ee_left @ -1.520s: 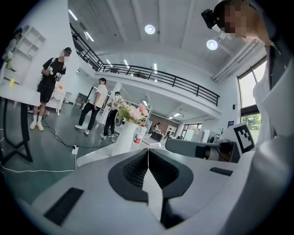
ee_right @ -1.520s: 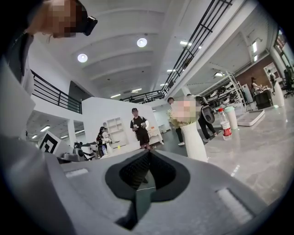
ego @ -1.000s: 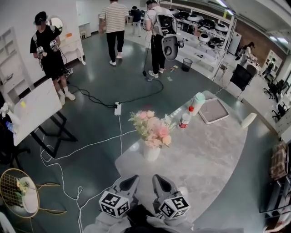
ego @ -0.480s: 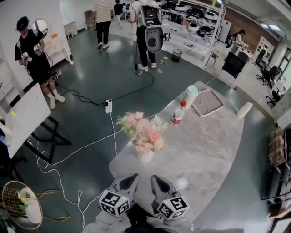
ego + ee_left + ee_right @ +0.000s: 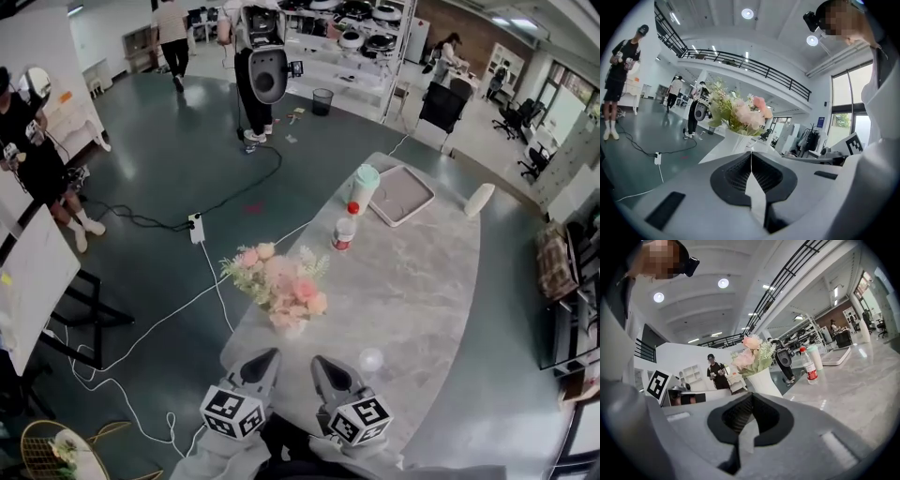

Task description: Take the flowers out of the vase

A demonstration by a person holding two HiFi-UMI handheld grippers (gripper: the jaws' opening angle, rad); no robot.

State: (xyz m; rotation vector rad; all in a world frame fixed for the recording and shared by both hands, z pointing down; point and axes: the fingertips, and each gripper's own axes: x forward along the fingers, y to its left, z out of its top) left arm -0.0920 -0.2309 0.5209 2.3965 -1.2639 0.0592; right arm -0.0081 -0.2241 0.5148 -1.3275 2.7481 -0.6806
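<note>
Pink and cream, standing upright as a bunch of flowers (image 5: 279,281) in a white tapered vase (image 5: 293,328) near the left edge of the pale grey marbled oval table (image 5: 422,281). Hovering close before it, not touching, with the grey left gripper (image 5: 267,355) and grey right gripper (image 5: 320,362) both pinched fully together on nothing.

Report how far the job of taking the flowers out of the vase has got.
Done: nothing; the flowers stand in the white vase on the table. In hand: nothing; the left gripper and right gripper are shut, empty, short of the vase. Left: grasp the stems and lift them out.
</note>
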